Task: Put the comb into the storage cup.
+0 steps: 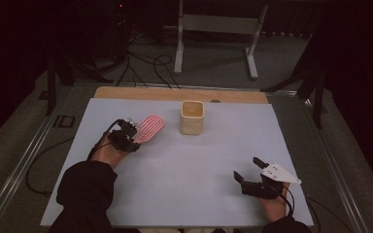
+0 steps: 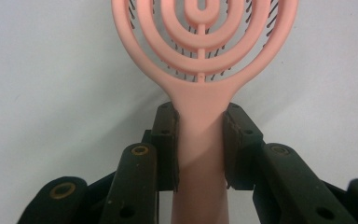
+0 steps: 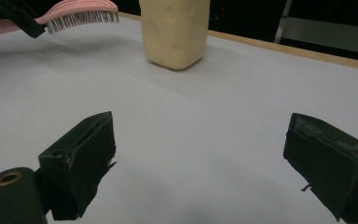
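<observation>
The left gripper [image 1: 127,131] is clamped on the handle of a pink hairbrush [image 1: 149,128], and the left gripper view shows both jaws pressed against the sides of the handle just below the point where it widens into the vented oval head [image 2: 204,32]. In the right gripper view the hairbrush [image 3: 77,15] hangs clear of the white counter [image 3: 223,98], bristles pointing down, roughly level, with a shadow beneath it. Its long axis runs from the left gripper outward and to the right in the high view, so the head points up and across the counter toward the cream square cup [image 1: 192,117], which stands upright just beyond the head's tip but apart from it. That is the relation the next move seems to turn on: the cup lies ahead and to the right along the brush's own line, with its open mouth facing up, so dropping the brush in would likely call for tipping the brush toward vertical before it goes down. The left hand is clearly the nearer one to both brush and cup. The right gripper [image 1: 257,177] rests near the front right of the counter [image 1: 213,160], well apart from both things, its jaws spread wide with nothing between them. It looks idle, or at most free to steady the cup.
</observation>
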Motion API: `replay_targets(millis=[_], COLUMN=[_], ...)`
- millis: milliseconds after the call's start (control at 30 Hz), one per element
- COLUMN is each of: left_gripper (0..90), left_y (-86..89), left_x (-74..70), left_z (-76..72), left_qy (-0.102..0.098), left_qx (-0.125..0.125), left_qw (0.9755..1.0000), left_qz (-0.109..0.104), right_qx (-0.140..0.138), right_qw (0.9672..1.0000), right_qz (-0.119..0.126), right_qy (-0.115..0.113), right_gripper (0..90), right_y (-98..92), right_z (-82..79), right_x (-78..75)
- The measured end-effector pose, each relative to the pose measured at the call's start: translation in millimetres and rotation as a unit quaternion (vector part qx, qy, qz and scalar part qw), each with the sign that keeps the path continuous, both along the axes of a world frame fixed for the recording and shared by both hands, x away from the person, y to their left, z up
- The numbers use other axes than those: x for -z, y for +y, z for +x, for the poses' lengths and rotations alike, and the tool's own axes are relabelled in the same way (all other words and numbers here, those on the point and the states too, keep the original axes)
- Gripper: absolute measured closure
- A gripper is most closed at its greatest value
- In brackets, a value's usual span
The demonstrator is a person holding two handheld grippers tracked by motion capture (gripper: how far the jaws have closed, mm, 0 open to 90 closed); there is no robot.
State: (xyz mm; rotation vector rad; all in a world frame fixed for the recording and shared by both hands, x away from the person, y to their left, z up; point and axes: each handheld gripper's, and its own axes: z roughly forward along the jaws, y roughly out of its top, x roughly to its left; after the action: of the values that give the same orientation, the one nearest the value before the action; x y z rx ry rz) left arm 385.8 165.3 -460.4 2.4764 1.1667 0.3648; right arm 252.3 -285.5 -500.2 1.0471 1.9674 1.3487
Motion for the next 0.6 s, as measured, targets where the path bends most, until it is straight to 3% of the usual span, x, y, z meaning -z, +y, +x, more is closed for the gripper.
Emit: replay_targets(millis=[600], left_gripper=[70.2], left_y=[1.9], left_x=[-16.8], left_z=[-13.5], left_qy=[-0.048], left_qx=[-0.005], left_qw=[0.9987], left_qz=[-0.017], right_qx=[-0.002], right_qw=[1.0], right_qz=[0.0], right_qy=[0.0], right_gripper=[8.8], right_y=[0.4], right_z=[0.3], right_x=[0.4])
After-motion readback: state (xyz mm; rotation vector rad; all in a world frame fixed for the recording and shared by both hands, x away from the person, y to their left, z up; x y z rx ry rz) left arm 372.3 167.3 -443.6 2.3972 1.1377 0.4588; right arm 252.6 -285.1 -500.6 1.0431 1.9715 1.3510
